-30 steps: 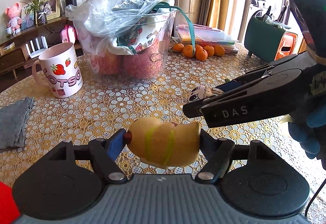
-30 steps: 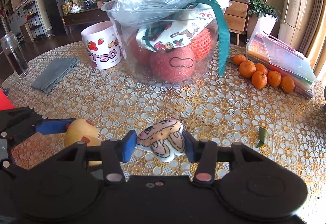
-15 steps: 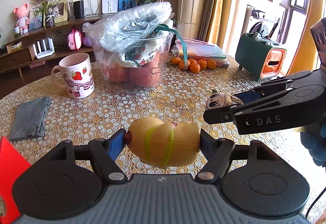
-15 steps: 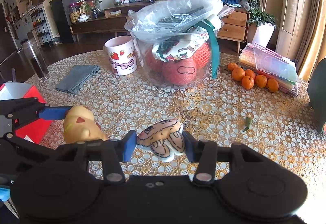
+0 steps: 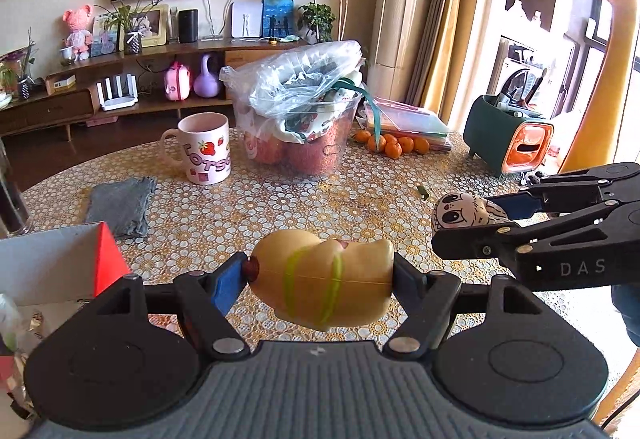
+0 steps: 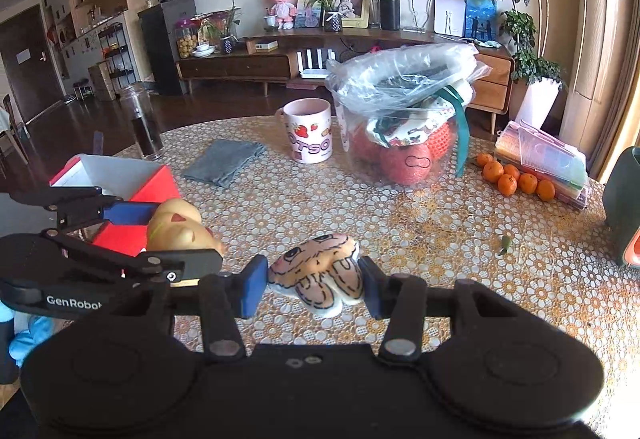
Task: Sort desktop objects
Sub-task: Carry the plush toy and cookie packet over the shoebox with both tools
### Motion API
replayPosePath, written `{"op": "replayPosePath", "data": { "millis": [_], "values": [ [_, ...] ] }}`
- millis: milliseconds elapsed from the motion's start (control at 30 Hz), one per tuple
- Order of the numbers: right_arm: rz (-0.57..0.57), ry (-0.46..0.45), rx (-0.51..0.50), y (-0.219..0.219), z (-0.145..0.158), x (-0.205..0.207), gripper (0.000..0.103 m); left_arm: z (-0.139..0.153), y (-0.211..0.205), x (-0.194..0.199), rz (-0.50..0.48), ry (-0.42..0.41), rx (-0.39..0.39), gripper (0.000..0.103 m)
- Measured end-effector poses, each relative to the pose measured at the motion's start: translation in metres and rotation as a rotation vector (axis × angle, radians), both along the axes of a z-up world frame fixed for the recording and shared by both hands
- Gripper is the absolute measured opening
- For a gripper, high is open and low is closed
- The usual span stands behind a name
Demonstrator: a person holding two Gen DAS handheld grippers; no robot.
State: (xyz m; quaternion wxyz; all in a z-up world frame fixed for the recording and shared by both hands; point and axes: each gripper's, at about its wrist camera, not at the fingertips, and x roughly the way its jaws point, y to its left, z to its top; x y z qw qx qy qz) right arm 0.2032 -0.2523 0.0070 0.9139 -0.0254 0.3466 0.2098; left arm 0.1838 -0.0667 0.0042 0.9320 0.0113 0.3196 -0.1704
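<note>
In the lower middle of the left wrist view, the left gripper (image 5: pixel 322 279) has its jaws pinching a yellow toy (image 5: pixel 324 277) ringed with green bands, held clear above the patterned table (image 5: pixel 280 211). At the right edge of that frame the right gripper (image 5: pixel 472 223) reaches in from the side, its jaws closed on a small cartoon-faced toy (image 5: pixel 464 213). The right wrist view shows the same pairing from the other side: the right gripper (image 6: pixel 314 281) pinches the cartoon-faced toy (image 6: pixel 318 277) in the lower middle of the frame, and the left gripper (image 6: pixel 176 235) comes in from the left edge with the yellow toy (image 6: pixel 178 229) between its jaws. Just behind the yellow toy, in the left part of that frame, stands a red box (image 6: pixel 156 183) with a white inside; in the left wrist view it sits at the left edge (image 5: pixel 106 257). Farther back on the table, near the middle of both frames, are a strawberry mug (image 5: pixel 206 149), a grey cloth (image 5: pixel 120 205) to its lower left, and a clear tub (image 5: pixel 308 127) stuffed with a plastic bag and red things. Right of the tub lie several oranges (image 5: pixel 394 145) beside a stack of folders (image 5: pixel 408 119). A dark glass jar (image 6: pixel 142 125) stands in the left part of the right wrist view.
</note>
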Motion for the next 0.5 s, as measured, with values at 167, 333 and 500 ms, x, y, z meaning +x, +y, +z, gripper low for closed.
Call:
{"op": "replayPosePath", "data": {
  "millis": [167, 333, 500],
  "values": [
    [0.032, -0.032, 0.021, 0.022, 0.015, -0.026, 0.048, 0.018, 0.023, -0.025, 0.038, -0.030, 0.001, 0.075],
    [0.070, -0.060, 0.027, 0.050, 0.027, -0.047, 0.048, 0.032, 0.052, -0.044, 0.082, -0.056, 0.004, 0.075],
    [0.109, -0.079, 0.039, 0.082, 0.035, -0.058, 0.048, 0.040, 0.084, -0.057, 0.117, -0.074, 0.004, 0.075]
  ]
}}
